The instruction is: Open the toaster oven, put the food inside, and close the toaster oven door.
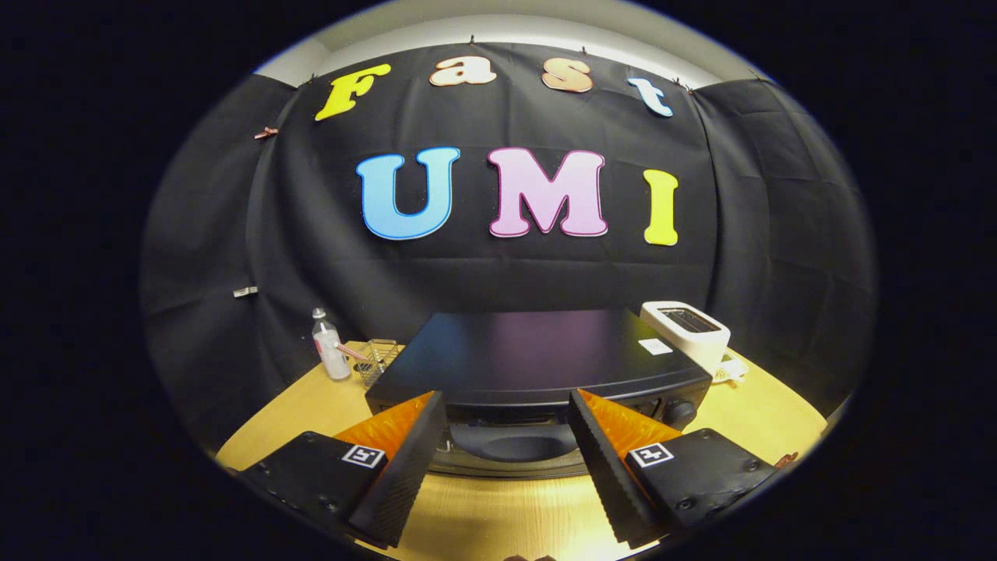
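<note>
At lower centre of the frame, we hold the hand-held gripper with fingers apart, squared on the black boxy toaster oven, its door seemingly shut, on the wooden worktop

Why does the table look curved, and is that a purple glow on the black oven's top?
Gripper view: the fisheye lens bends the table edge; the toaster oven top reflects the wall as a soft purple sheen; the open gripper fingers look sharp.
</note>
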